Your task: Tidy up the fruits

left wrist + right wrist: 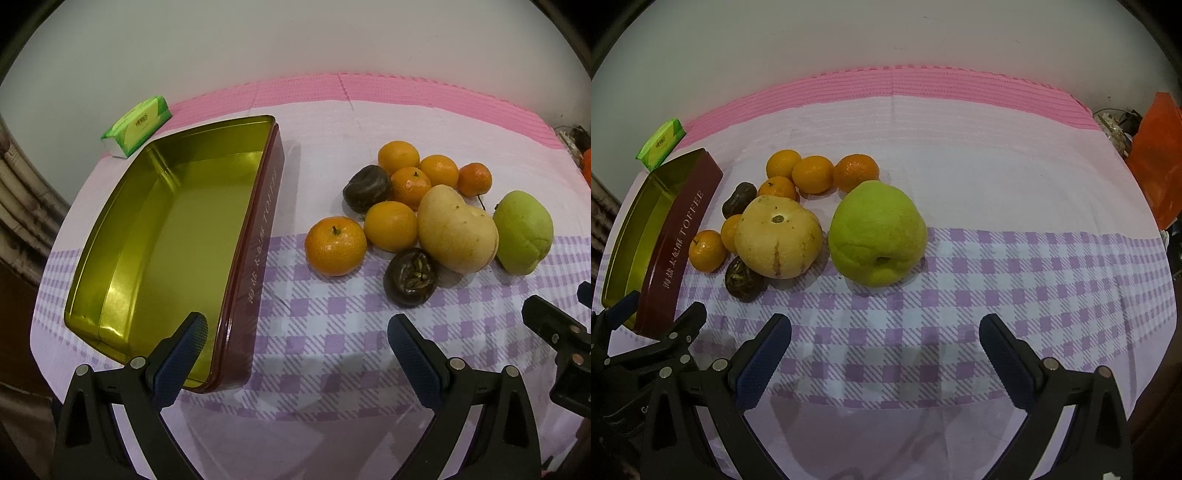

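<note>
An empty gold-lined maroon toffee tin (177,229) lies on the left of the cloth; it also shows in the right wrist view (679,236). To its right is a fruit pile: several oranges (335,246) (707,251), two dark passion fruits (410,277) (743,281), a pale yellow melon (456,230) (778,236) and a green pear (524,232) (877,232). My left gripper (297,332) is open and empty, near the tin's front corner. My right gripper (884,336) is open and empty, in front of the pear.
A green tissue pack (138,124) (661,143) lies behind the tin. An orange bag (1156,158) stands at the far right by the table edge. A white wall is behind. The checked cloth (997,280) covers the table.
</note>
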Demonstrator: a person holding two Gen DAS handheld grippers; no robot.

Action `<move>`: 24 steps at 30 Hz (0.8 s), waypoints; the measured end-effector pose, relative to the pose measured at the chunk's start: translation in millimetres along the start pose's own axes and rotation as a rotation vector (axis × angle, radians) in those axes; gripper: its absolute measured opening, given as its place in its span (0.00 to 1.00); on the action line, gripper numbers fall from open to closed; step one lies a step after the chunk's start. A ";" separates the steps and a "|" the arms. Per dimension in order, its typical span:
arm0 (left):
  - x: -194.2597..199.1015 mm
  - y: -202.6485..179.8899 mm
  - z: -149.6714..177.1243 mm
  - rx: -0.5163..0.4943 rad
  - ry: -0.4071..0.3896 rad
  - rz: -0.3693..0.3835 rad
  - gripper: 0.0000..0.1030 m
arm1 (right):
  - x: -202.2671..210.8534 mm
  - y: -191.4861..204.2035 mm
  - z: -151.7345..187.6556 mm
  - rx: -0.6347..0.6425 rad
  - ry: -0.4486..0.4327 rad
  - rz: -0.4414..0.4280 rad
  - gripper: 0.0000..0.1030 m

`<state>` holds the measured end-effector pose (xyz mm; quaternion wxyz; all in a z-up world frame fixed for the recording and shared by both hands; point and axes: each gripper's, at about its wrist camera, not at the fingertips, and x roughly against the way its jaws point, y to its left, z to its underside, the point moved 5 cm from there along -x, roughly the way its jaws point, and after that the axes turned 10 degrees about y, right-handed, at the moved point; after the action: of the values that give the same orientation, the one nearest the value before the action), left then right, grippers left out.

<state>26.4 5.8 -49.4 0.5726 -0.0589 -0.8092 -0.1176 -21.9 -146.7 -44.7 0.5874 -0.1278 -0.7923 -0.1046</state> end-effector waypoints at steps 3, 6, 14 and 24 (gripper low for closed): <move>-0.3 0.2 0.3 0.002 0.001 0.001 0.95 | 0.8 1.5 1.7 0.007 -0.003 -0.006 0.98; -0.5 0.6 1.2 0.002 0.000 0.001 0.95 | 0.4 2.9 2.2 0.009 -0.004 -0.008 0.98; -0.9 1.6 -0.2 0.000 0.001 0.005 0.95 | 0.1 2.8 1.0 0.010 -0.003 -0.011 0.98; -0.7 -2.5 -1.0 -0.009 0.005 0.010 0.95 | 0.6 2.4 0.0 0.010 -0.003 -0.011 0.97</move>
<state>27.0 3.1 -50.0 0.5749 -0.0649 -0.8070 -0.1184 -21.3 -144.4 -44.1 0.5864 -0.1206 -0.7942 -0.1039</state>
